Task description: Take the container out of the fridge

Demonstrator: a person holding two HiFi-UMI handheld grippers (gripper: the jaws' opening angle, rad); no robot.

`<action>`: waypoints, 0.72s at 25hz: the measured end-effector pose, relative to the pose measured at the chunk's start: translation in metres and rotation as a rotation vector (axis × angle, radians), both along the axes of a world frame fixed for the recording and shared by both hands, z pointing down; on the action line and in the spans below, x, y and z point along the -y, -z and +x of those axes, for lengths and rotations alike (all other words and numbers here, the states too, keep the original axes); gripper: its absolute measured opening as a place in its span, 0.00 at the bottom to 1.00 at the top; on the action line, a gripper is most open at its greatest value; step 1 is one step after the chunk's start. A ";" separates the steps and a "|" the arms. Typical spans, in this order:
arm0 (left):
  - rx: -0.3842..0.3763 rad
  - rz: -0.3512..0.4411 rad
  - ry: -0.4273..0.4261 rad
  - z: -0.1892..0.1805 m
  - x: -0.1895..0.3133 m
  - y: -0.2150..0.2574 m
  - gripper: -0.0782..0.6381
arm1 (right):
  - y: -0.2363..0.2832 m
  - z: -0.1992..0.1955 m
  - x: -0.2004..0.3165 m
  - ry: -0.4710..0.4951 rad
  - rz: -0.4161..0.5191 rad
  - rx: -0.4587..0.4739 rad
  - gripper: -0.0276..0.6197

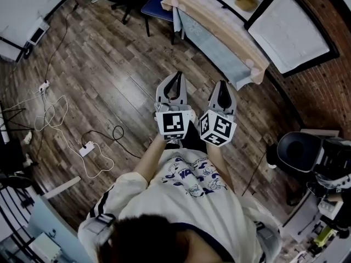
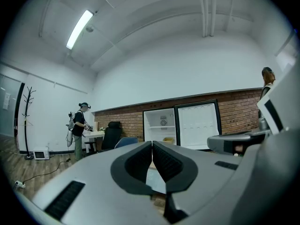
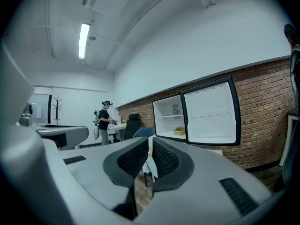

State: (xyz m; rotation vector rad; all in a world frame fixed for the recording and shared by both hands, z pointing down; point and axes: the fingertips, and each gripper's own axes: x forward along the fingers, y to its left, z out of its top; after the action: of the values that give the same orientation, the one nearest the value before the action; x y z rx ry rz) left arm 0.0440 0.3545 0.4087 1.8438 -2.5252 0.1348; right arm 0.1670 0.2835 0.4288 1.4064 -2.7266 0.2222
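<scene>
The fridge (image 1: 258, 4) stands open against the brick wall, its white door (image 1: 288, 32) swung to the right. A small yellow container (image 1: 246, 1) sits on the fridge's lower shelf; the left gripper view shows this container (image 2: 168, 139) low in the white interior, and in the right gripper view the container (image 3: 179, 131) lies just left of the door (image 3: 209, 114). My left gripper (image 1: 176, 76) and right gripper (image 1: 222, 85) are held side by side at chest height, far from the fridge. Both are shut and hold nothing: left gripper (image 2: 152, 145), right gripper (image 3: 150, 143).
A wooden-topped table (image 1: 219, 29) with a pale cloth stands between me and the fridge. A blue chair (image 1: 159, 4) is beside it. Cables and a power strip (image 1: 86, 148) lie on the wood floor to my left. Another person (image 2: 78, 128) stands at a far desk.
</scene>
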 end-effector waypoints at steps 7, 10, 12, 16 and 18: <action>0.002 -0.005 0.014 -0.028 0.050 0.003 0.14 | -0.002 -0.024 0.057 -0.009 -0.032 0.013 0.12; 0.008 -0.003 0.021 -0.036 0.078 0.008 0.14 | 0.000 -0.035 0.087 0.000 -0.037 0.021 0.12; 0.008 -0.002 0.025 -0.042 0.096 0.010 0.14 | 0.004 -0.041 0.106 0.007 -0.033 0.023 0.12; 0.005 0.002 0.036 -0.053 0.133 0.013 0.14 | 0.007 -0.052 0.144 0.017 -0.032 0.028 0.12; 0.002 0.005 0.038 -0.057 0.153 0.015 0.14 | 0.008 -0.055 0.164 0.017 -0.033 0.028 0.12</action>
State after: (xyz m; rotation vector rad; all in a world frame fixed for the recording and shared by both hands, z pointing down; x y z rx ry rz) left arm -0.0128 0.2020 0.3936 1.7967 -2.5628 0.1302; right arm 0.1123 0.1198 0.4204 1.3816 -2.7430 0.2874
